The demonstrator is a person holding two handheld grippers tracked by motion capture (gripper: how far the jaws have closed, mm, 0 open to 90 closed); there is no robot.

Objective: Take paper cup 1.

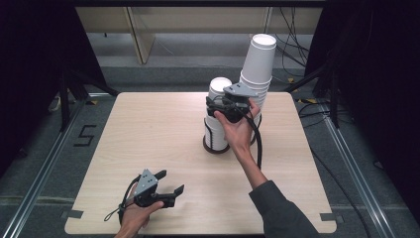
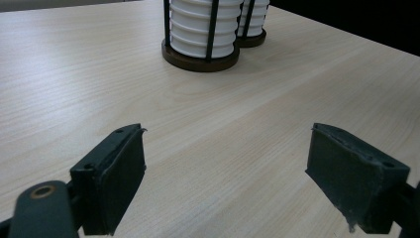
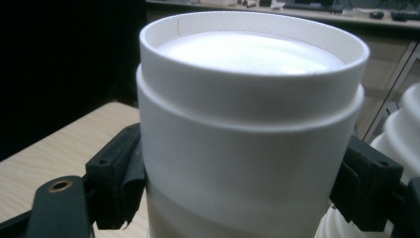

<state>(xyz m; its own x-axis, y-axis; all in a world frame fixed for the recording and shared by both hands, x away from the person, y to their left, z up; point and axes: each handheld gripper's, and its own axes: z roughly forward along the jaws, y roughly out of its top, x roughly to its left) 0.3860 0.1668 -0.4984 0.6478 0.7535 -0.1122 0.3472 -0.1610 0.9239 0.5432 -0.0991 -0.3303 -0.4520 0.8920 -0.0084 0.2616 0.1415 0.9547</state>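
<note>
Right claw (image 3: 237,183) around smooth white paper cup (image 3: 247,124); left claw (image 2: 225,173) wide, empty.

Both tools are black, each topped by a grey three-cornered plate; the left tool (image 1: 168,182) has flat rubbery pads and a brass-ringed screw hole; the right tool (image 1: 216,106) trails a black cable; the right forearm wears a dark grey sleeve (image 1: 282,210).
</note>
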